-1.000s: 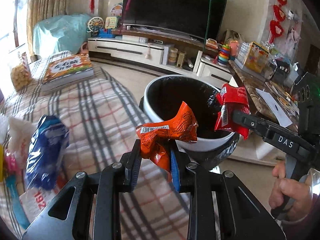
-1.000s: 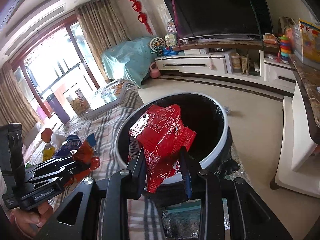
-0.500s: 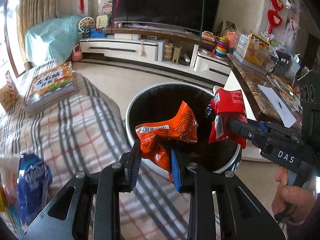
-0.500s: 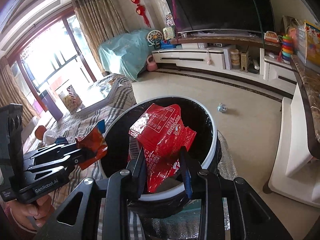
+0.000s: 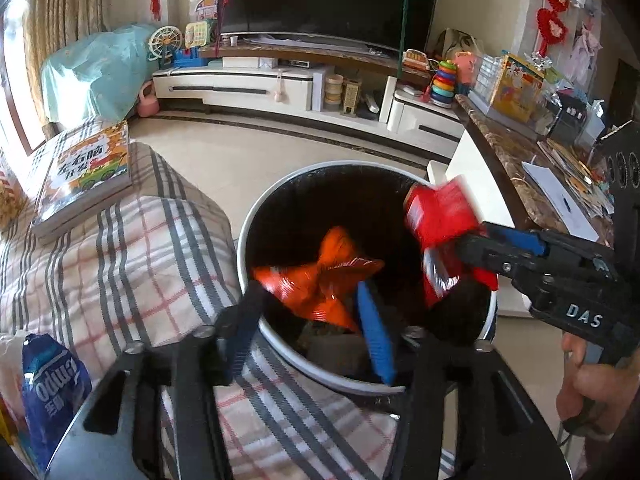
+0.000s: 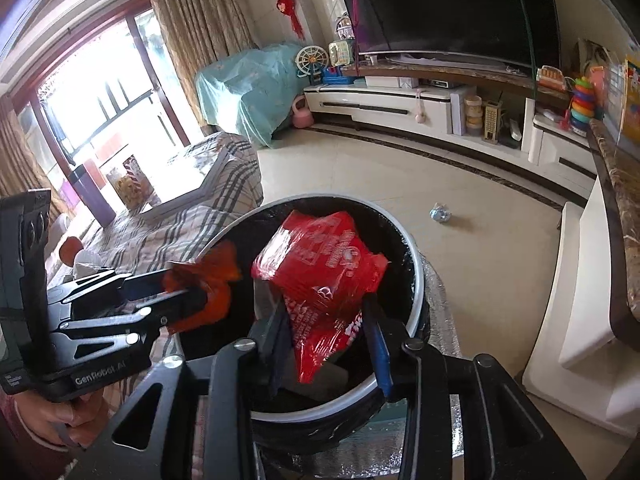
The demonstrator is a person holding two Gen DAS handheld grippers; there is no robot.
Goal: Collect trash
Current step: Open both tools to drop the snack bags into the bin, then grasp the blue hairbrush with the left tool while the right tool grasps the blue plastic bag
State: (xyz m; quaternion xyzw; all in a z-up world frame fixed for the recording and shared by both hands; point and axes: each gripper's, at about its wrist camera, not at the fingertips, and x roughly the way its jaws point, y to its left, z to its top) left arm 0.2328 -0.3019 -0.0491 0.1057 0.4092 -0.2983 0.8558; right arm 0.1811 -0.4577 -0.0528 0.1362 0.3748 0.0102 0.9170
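Both grippers are positioned over the trash bin so released items fall inside. Left gripper: jaws spread, orange wrapper dropping free. Right gripper: jaws parted, red wrapper loose between them.

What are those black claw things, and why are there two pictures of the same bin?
A person holds one two-fingered grabber in each hand, and a camera sits on each, so you get two views. In the left grabber's view, the left gripper has opened over the trash bin, and the blurred orange wrapper sits between its spread fingers. In the right grabber's view, the right gripper is open too, around the red wrapper. Beside the bin a checked cloth carries a book and a blue packet.
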